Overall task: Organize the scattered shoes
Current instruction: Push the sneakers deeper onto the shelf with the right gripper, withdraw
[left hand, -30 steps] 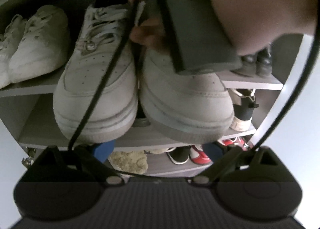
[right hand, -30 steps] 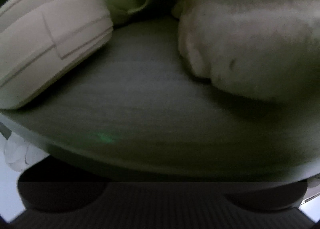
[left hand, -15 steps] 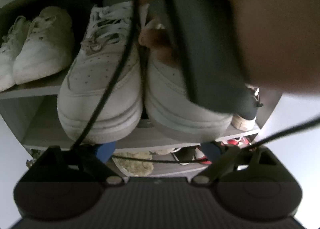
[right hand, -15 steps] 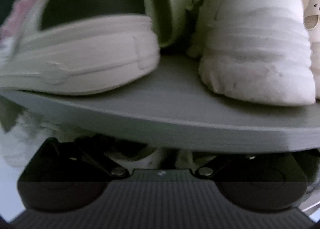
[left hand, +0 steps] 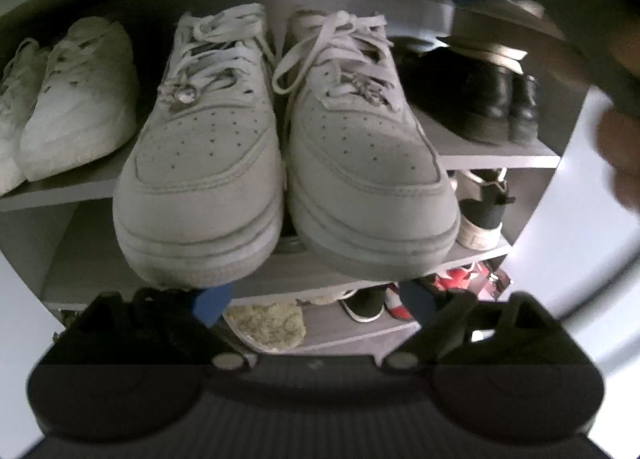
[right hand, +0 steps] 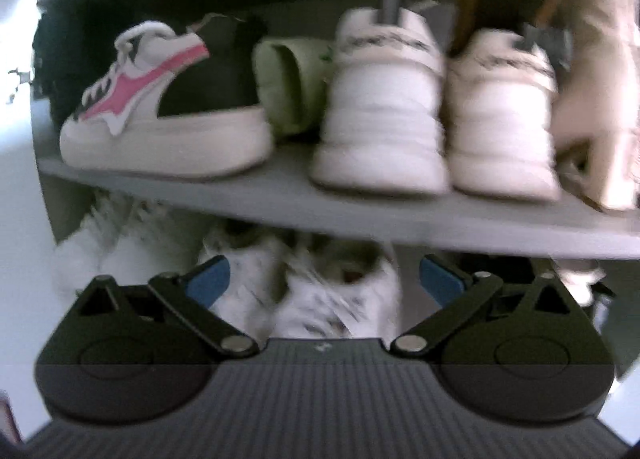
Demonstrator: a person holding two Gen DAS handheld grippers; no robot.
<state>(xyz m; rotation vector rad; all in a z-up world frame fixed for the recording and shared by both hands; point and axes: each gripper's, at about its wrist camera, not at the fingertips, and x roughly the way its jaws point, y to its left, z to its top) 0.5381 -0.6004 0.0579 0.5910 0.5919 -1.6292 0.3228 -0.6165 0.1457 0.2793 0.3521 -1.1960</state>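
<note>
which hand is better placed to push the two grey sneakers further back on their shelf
Left, probably. Its fingers sit just below the toes of the grey sneakers, which overhang their shelf, and are closing with nothing between them. The right gripper stands open facing other shoes on the shelf above.

Black handheld grippers with blue finger pads

The right gripper (right hand: 324, 283) has 2 matte black rounded housings, angled black link arms with silver pivot screws, blue pads (right hand: 210, 279) and a ribbed grey centre panel. The left gripper (left hand: 316, 301) matches: black housings, 2 silver screws, blue pads (left hand: 212, 303).
</note>
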